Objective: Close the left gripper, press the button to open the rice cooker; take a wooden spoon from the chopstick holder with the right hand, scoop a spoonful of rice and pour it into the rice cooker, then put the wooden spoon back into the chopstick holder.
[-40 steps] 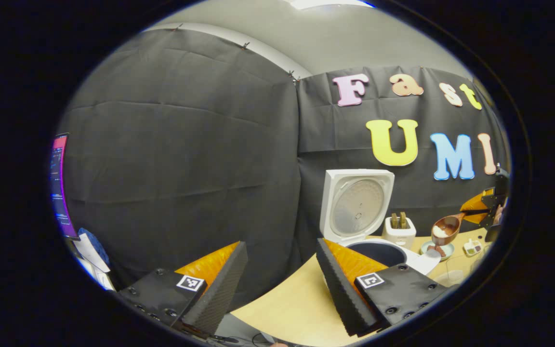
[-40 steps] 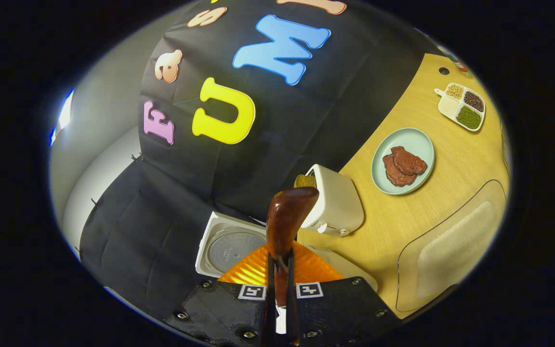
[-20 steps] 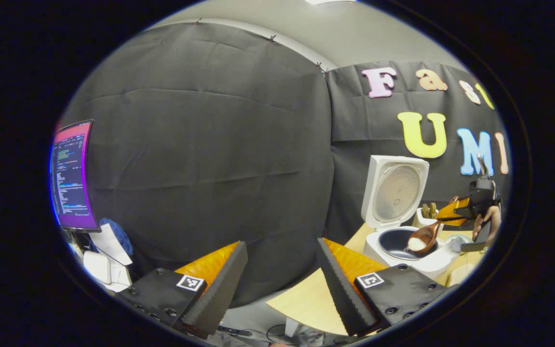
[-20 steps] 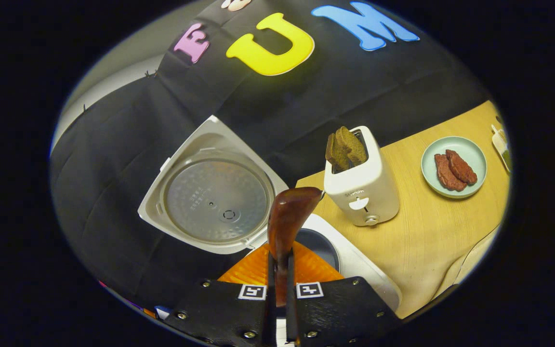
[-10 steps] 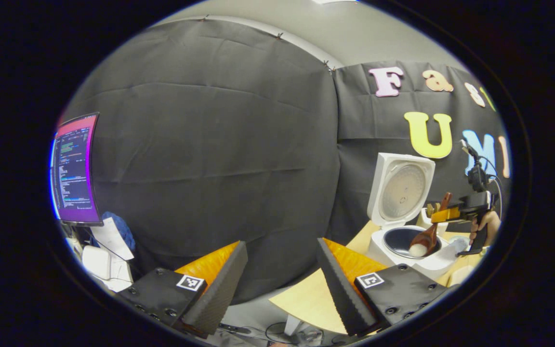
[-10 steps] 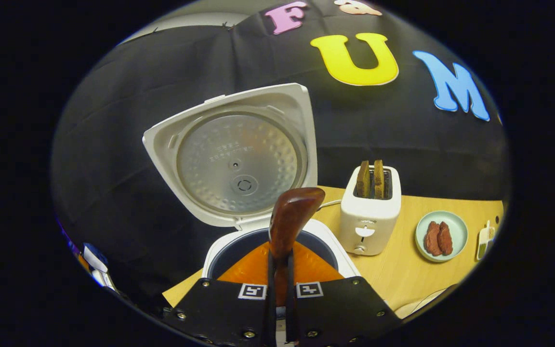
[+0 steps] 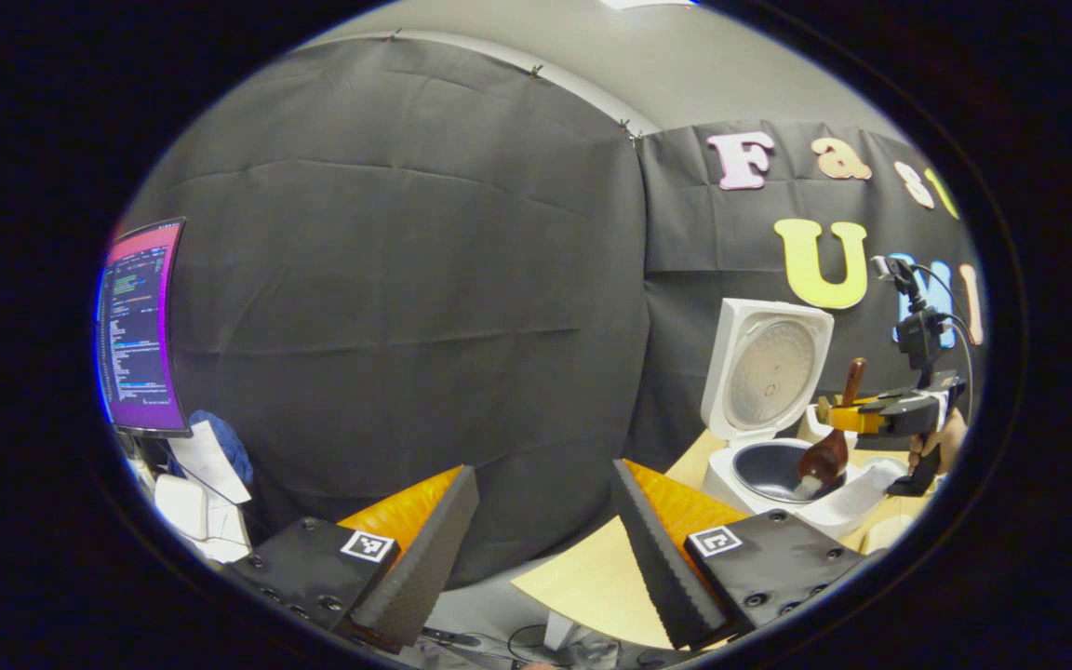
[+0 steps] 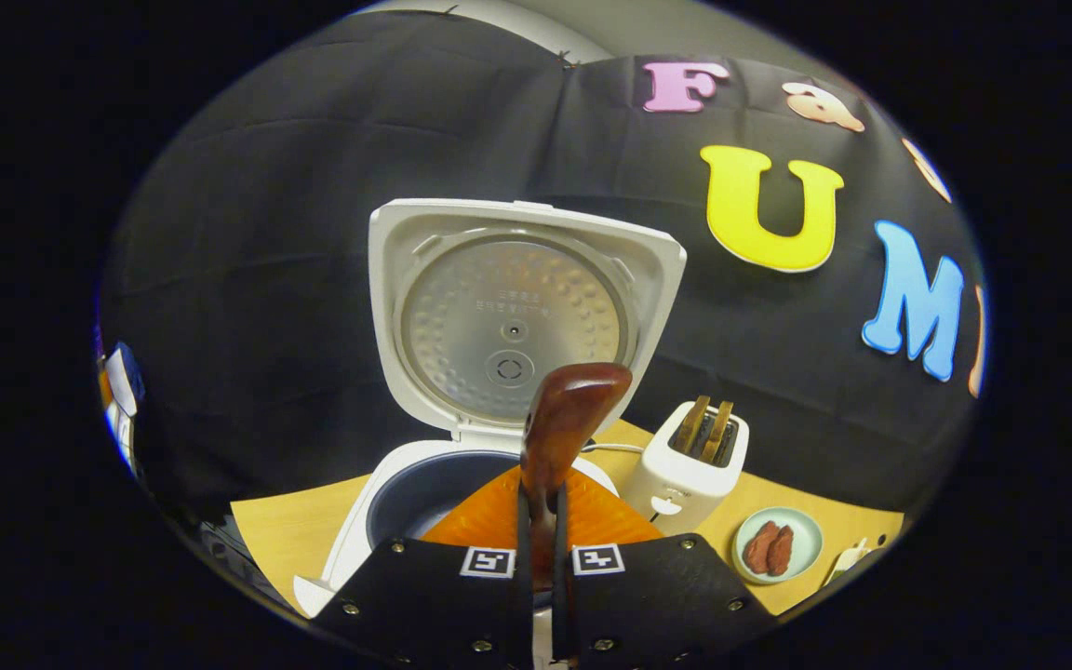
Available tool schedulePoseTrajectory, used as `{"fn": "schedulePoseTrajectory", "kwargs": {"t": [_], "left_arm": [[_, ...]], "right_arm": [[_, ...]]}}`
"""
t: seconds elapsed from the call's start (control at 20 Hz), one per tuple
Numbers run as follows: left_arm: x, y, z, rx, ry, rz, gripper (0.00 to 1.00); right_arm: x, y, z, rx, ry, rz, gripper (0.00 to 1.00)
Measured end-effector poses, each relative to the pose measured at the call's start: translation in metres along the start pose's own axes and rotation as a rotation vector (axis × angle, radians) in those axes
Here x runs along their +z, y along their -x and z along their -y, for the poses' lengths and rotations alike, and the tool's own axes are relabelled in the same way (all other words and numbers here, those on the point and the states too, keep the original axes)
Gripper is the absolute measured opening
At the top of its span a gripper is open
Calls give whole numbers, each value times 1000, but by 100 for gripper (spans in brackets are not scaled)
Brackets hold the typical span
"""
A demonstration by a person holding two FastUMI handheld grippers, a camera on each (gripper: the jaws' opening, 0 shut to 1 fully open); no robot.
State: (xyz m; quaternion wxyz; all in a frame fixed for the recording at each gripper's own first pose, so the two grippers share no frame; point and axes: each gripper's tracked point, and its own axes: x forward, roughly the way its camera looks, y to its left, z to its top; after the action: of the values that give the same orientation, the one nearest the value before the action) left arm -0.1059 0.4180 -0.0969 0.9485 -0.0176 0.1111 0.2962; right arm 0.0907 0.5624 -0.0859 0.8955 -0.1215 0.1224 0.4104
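- Spoon [image 7: 826, 451] has tipped steeper over the cooker [image 7: 783, 470], bowl down inside the pot.
- Right gripper [image 8: 537, 521] clamps its handle, hiding the rice; left gripper [image 7: 543, 521] gapes wide.
- Lid writing is illegible.

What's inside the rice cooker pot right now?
In the left gripper view, the wooden spoon, tipped bowl-down, hangs in the mouth of the open rice cooker, white rice at its tip. The pot's dark wall shows; its bottom is hidden by the rim.

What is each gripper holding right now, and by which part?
The right gripper holds the wooden spoon, with its jaws shut on the handle; the bowl tips over the rice cooker. The left gripper is open and holds nothing.
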Motion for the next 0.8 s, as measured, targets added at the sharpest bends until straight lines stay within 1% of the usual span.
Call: {"fn": "schedulePoseTrajectory", "kwargs": {"t": [0.1,0.2,0.3,0.35,0.4,0.45,0.55,0.7,0.8], "left_arm": [[2,0,1,-7,0,-2,100],[3,1,3,-15,-1,0,95],[6,2,5,-26,-7,6,95],[7,1,6,-33,-10,9,100],[8,2,9,-39,-12,11,99],[12,2,14,-47,-12,15,98],[19,-4,32,-64,-11,22,95],[28,-6,47,-91,-17,39,100],[36,-6,59,-113,-21,54,100]], "right_arm": [[7,5,3,-20,70,33,8],[14,10,4,-39,125,69,8],[24,19,6,-50,172,109,8],[29,23,7,-49,188,130,8],[35,27,7,-45,191,145,8],[39,32,8,-37,178,156,8],[46,42,12,-20,112,159,8],[55,60,26,-6,-13,163,8],[59,75,44,-11,-93,162,8]]}}
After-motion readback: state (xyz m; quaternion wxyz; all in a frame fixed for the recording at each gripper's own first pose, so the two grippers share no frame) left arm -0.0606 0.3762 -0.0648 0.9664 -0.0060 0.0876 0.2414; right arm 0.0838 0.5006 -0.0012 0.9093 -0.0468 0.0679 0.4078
